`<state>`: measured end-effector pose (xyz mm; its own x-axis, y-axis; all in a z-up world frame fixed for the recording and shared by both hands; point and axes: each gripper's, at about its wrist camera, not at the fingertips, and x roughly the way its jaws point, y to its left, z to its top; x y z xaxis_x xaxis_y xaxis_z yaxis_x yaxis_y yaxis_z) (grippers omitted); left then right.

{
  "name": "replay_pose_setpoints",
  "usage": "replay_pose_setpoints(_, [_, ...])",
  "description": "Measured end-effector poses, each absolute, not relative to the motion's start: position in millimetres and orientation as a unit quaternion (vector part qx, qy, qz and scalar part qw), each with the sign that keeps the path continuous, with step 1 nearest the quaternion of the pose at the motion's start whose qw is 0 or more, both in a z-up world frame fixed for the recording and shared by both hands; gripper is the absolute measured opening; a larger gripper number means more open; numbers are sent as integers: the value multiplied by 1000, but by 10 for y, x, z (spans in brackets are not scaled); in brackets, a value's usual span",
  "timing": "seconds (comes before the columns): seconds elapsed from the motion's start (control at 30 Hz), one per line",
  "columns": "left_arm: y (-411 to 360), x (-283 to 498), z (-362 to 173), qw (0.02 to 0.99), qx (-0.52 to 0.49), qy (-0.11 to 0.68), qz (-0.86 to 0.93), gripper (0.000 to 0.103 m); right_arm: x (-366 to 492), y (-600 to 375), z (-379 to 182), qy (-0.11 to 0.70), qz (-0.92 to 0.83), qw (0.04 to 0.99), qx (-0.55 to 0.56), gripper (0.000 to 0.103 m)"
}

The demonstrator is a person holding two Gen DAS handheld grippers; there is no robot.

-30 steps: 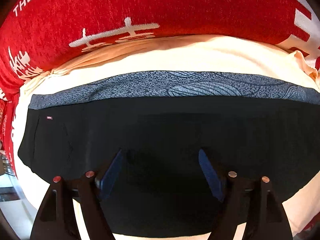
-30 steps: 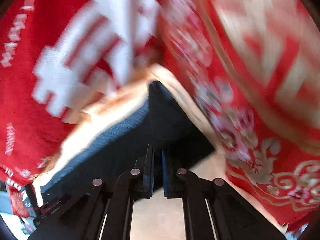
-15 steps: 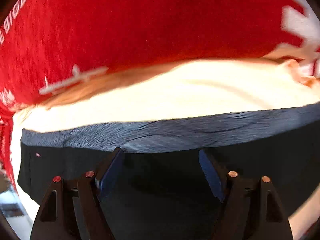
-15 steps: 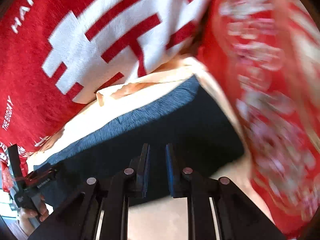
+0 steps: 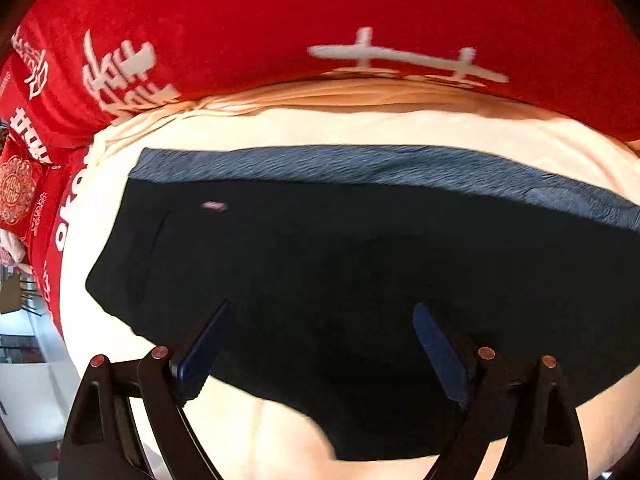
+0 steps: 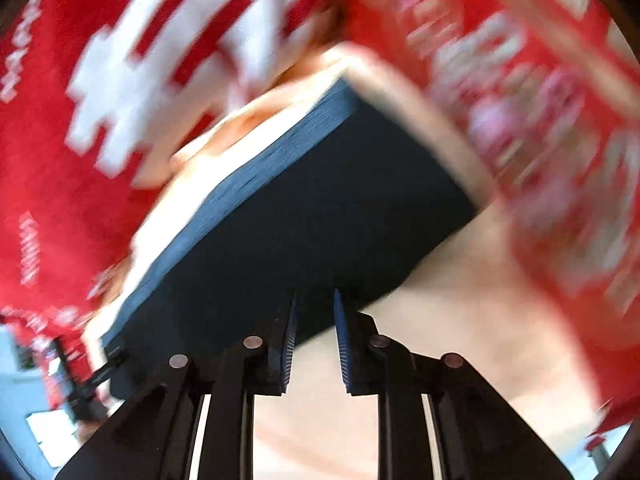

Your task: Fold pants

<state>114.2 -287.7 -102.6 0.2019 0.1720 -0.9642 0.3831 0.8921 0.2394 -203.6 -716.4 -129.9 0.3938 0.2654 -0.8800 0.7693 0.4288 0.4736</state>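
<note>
Black pants [image 5: 340, 256] lie flat and folded on a cream sheet [image 5: 360, 128], with a blue-grey patterned band [image 5: 360, 166] along their far edge and a small pink tag [image 5: 214, 206] at the left. My left gripper [image 5: 320, 312] is open and empty, fingers spread over the near part of the pants. In the blurred right wrist view the pants [image 6: 320, 216] show as a dark slab. My right gripper [image 6: 316, 304] is open a little, its tips at the pants' near edge, with nothing held.
Red bedding with white characters [image 5: 280, 20] rises behind the sheet. More red patterned fabric [image 6: 540, 100] lies right of the pants. The other gripper [image 6: 92, 380] shows at the far left of the right wrist view. The bed's left edge [image 5: 60, 340] drops to a room.
My right gripper's jaws have widened from nearly shut, and it has swung about over the pants' corner. My left gripper pulled back, showing more of the pants, and stayed open.
</note>
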Motion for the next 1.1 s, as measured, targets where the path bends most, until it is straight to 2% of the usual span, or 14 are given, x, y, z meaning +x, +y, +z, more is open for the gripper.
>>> replay_pose_setpoints(0.1, [-2611, 1248, -1043, 747, 228, 620, -78, 92, -1698, -6549, -1363, 526, -98, 665, 521, 39])
replay_pose_setpoints(0.3, [-1941, 1743, -1153, 761, 262, 588, -74, 92, -1013, -5148, -1790, 529, 38, 613, 586, 39])
replay_pose_setpoints(0.43, [-1338, 2146, -1463, 757, 284, 585, -58, 93, -904, -4654, -1944, 511, 39, 597, 617, 39])
replay_pose_setpoints(0.47, [-1185, 2211, -1524, 758, 258, 594, -75, 96, -892, -4576, -1972, 506, 37, 593, 625, 39])
replay_pose_setpoints(0.5, [-1085, 2254, -1538, 762, 235, 598, -83, 102, -824, -4490, -2046, 504, 35, 592, 628, 39])
replay_pose_setpoints(0.6, [-883, 2393, -1629, 754, 178, 624, -103, 103, -799, -4426, -2151, 505, 22, 587, 632, 39])
replay_pose_setpoints(0.7, [-822, 2429, -1657, 752, 168, 625, -122, 103, -710, -4342, -2156, 493, 18, 583, 646, 39])
replay_pose_setpoints(0.8, [-817, 2421, -1640, 750, 173, 624, -134, 103, -624, -4417, -2071, 502, -1, 592, 631, 7])
replay_pose_setpoints(0.93, [-739, 2446, -1680, 752, 164, 622, -144, 103, -526, -4377, -1713, 509, 2, 640, 575, 6])
replay_pose_setpoints(1.1, [-708, 2454, -1702, 754, 169, 617, -149, 103, -665, -4233, -2024, 564, -39, 630, 532, 5])
